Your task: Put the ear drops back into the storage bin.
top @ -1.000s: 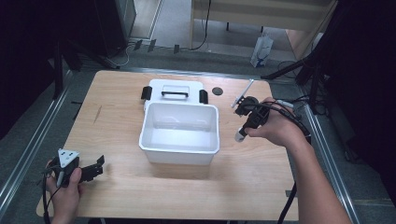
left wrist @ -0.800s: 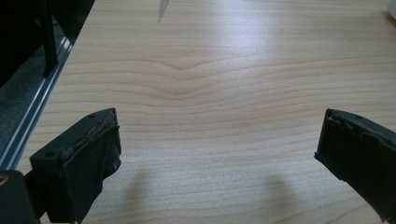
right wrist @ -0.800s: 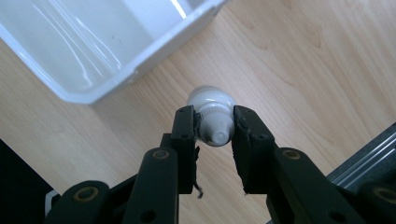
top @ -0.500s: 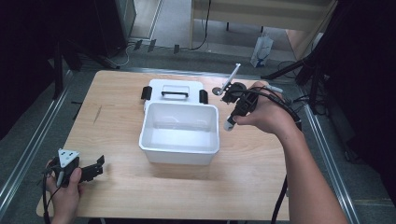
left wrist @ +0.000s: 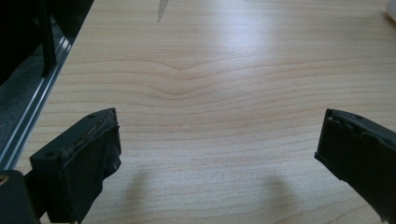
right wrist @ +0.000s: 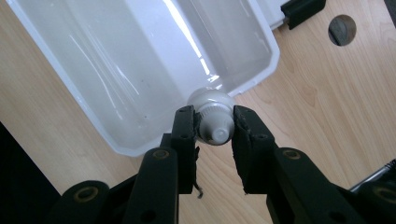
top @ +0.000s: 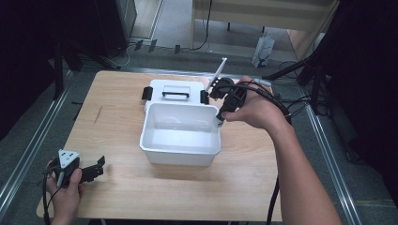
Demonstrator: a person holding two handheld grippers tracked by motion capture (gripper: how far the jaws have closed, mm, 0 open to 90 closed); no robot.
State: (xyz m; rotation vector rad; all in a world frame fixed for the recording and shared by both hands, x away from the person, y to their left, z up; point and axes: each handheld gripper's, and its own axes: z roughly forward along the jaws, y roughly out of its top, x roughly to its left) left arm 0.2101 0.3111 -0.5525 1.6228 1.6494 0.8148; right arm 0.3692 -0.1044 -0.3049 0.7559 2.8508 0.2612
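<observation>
A white tube (right wrist: 211, 100) with a round cap is held between the jaws of my right gripper (right wrist: 214, 122), which is shut on its neck. In the high view the tube's flat tail (top: 219, 70) sticks up and away from the right gripper (top: 220, 115), and the cap end hangs at the right rim of an open white bin (top: 180, 150). The bin (right wrist: 140, 60) looks empty inside. My left gripper (top: 97, 168) rests open at the table's front left, and its own view shows the left gripper (left wrist: 217, 140) over bare wood.
The bin's white lid (top: 171, 87), with a black handle and black latches, lies flat just behind the bin. A round hole (right wrist: 342, 30) in the tabletop sits to the right of the lid. Cables trail off the table's right side (top: 300, 101).
My right gripper has carried the tube leftward from the right part of the table to the bin's right rim. The left gripper has stayed still.
</observation>
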